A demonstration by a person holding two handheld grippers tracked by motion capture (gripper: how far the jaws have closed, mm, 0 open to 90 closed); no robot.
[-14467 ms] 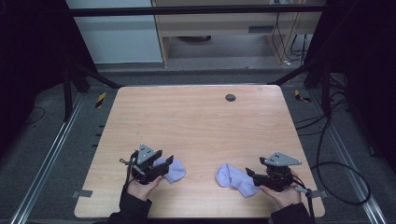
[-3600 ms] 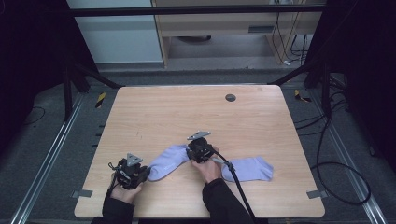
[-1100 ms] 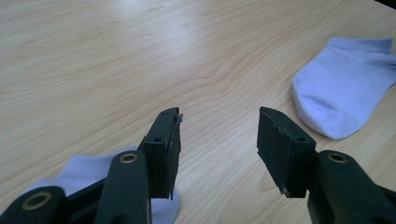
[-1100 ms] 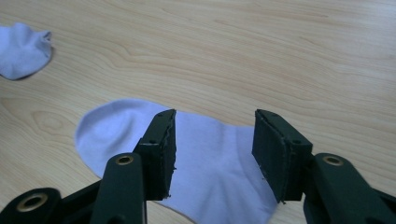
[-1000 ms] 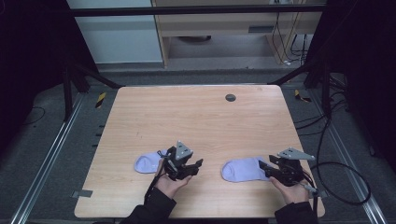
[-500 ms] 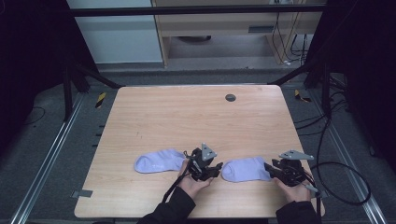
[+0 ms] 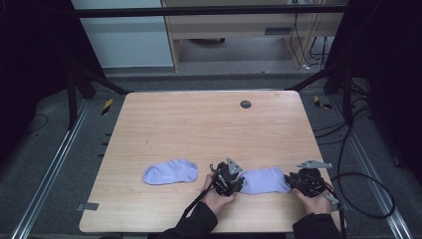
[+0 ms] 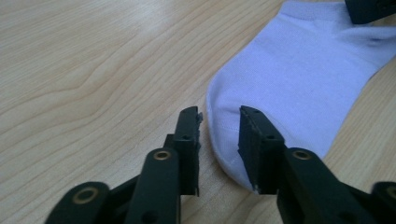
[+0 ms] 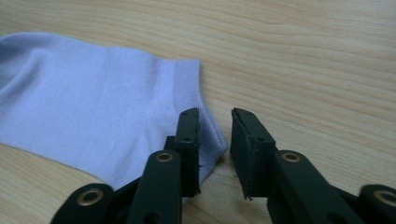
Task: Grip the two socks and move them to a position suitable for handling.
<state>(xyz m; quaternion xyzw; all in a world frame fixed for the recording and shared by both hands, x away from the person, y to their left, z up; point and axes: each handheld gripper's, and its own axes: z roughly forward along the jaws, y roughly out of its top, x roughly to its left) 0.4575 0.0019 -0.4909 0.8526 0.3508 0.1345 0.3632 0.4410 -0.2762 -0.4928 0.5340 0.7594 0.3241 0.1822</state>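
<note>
On the wooden counter [image 7: 209, 124], our left gripper [image 8: 219, 135] and right gripper [image 9: 215, 140], fingers narrowing yet apart, straddle the near sock's [image 7: 263, 180] ends to lift it.

1. The far half of the desk [image 7: 209, 124] lies bare wood, wide room for either hand; a small dark disc [image 7: 245, 104] sits flat near the far edge.
2. At the near edge, the left gripper [image 7: 238, 183] and right gripper [image 7: 290, 180] flank one sock [image 7: 263, 180], blocking each other's sideways path.
3. A second sock [image 7: 170, 172] lies flat to the left, well apart.
4. Dark frame posts [image 7: 74, 84] stand off the far corners.
</note>
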